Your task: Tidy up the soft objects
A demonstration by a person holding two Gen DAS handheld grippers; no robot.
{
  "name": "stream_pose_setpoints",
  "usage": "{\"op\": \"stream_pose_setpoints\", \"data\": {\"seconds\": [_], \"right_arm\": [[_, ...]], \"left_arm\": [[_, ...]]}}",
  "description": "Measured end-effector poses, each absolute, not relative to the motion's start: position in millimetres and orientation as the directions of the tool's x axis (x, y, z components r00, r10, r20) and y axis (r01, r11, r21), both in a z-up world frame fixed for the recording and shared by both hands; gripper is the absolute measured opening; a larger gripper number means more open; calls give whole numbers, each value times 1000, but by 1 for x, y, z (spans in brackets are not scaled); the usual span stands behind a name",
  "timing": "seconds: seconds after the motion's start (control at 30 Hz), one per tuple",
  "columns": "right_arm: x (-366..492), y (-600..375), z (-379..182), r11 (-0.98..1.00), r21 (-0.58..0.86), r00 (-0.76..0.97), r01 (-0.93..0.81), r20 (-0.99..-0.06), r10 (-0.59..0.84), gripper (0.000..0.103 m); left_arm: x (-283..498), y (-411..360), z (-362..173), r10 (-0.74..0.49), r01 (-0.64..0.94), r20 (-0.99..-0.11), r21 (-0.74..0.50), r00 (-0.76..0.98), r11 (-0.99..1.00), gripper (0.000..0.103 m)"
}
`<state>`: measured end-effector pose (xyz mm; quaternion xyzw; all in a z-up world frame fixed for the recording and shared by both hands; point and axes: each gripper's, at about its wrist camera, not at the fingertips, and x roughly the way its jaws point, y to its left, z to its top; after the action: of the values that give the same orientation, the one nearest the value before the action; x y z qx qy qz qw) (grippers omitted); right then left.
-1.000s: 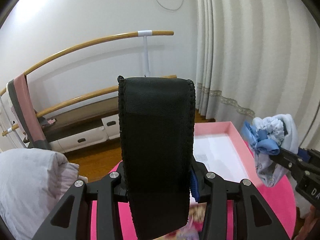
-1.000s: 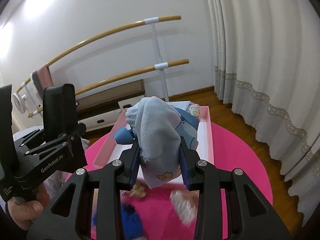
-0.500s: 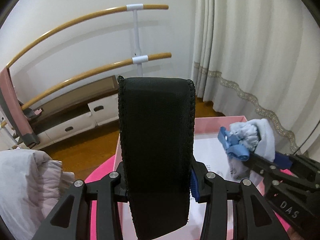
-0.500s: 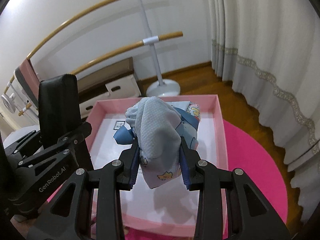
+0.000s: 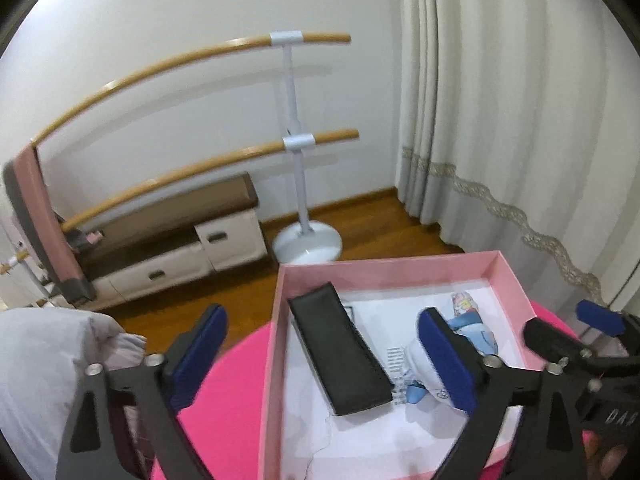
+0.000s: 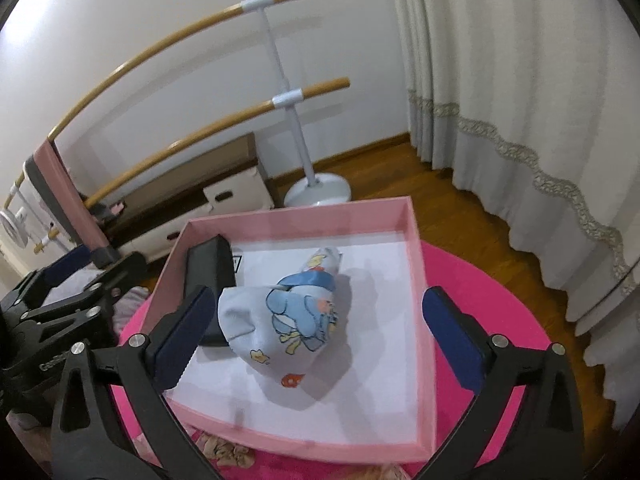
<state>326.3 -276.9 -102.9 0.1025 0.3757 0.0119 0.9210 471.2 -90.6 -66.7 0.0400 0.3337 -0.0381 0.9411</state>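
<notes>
Now both grippers hang over the pink box (image 6: 416,264), jaws spread wide, nothing between them. Left gripper (image 5: 320,360) sits over the box's left wall, its blue pads (image 5: 200,356) straddling that edge; right gripper (image 6: 316,336) is over the near half of the box. Black pad (image 5: 340,352) (flat leather-looking strip) lies inside the box along the left wall, running from the far-left corner toward the near edge, tilted a bit. Blue printed cloth bundle (image 6: 288,320) rests on the white box floor near the middle, just beside the black pad (image 6: 208,276) and touching or almost touching it, can't tell which. It has cartoon prints and a blue ribbon (image 6: 308,280) across its far end. Box stands on a round pink table (image 6: 480,280). Some beige frilly fabric (image 6: 224,450) lies on the table at the box's near edge. Grey-white bedding (image 5: 44,360) sits left of the table. Ballet barre (image 6: 280,100) and curtain (image 6: 520,100) behind.
</notes>
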Motion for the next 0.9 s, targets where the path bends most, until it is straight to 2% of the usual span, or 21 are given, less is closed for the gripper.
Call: {"op": "stream_pose_setpoints", "data": {"seconds": [0.2,0.37,0.53,0.9], "right_arm": [[282,-279,-72,976,205,782,77,-619,68,103],[246,-272,-49,976,202,824,79,-564,50,103],[209,-263,-32,981,181,857,72,-514,31,103],[127,-246,-12,990,118,897,74,-441,-15,103]], "left_arm": [[379,-89,-55,-32,74,-525,61,851,995,103],[345,-77,-55,-43,69,-491,36,870,997,103],[271,-51,-51,-38,69,-466,49,884,996,103],[168,-26,-25,-38,49,-416,16,908,999,103]]}}
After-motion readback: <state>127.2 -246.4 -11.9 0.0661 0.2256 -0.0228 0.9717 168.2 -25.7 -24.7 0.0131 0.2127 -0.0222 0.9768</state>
